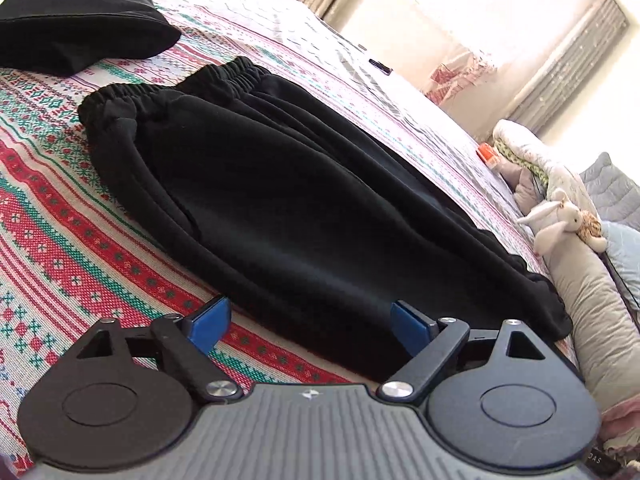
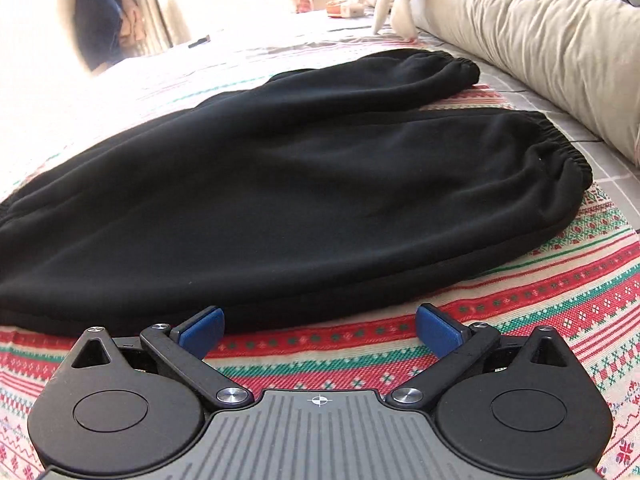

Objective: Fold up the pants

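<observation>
1. Lying flat on the patterned bedspread [image 2: 520, 304], the black pants [image 2: 280, 184] stretched from 9 to 2 o'clock of your right gripper [image 2: 320, 328].
2. Your right jaws stood wide, empty, just short of the near hem.
3. Your left gripper [image 1: 310, 322] was wide too, its right pad [image 1: 408, 326] over the fabric edge.
4. A folded black garment [image 1: 76, 20] sat at 11 o'clock.

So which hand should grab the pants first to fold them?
Probably the left hand-held gripper: it is open, with one blue pad already over the near edge of the black pants. The right hand-held gripper is open too, but only striped blanket lies between its pads.
</observation>
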`<action>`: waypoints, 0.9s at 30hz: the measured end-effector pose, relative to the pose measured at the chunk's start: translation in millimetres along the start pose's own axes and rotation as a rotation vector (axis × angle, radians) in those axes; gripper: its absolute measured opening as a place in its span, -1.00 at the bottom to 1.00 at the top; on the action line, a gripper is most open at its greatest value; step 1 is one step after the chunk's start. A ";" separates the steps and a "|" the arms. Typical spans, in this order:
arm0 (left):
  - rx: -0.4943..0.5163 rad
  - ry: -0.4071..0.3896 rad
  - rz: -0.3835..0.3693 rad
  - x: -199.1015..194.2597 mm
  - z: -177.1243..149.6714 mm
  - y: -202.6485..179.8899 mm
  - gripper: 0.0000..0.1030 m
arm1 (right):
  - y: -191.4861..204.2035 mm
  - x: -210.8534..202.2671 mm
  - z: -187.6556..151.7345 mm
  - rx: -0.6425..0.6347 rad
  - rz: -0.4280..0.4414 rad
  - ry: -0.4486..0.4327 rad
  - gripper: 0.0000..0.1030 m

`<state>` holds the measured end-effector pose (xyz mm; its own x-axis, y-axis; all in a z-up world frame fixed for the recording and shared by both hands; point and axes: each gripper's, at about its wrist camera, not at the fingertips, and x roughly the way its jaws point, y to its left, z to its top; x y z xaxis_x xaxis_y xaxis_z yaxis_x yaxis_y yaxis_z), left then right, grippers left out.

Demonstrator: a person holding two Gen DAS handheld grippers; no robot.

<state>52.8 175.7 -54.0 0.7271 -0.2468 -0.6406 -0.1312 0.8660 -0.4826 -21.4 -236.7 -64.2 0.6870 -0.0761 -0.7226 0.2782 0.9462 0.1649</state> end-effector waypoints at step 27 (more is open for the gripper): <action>0.128 -0.069 0.225 -38.1 -1.5 -9.2 -0.30 | -39.1 -21.1 21.3 0.007 -0.275 -0.095 -0.90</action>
<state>25.2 176.5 -26.1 0.7338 -0.0153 -0.6792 -0.2116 0.9449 -0.2498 -32.5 -278.8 -41.1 0.6453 -0.3588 -0.6745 0.4672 0.8839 -0.0233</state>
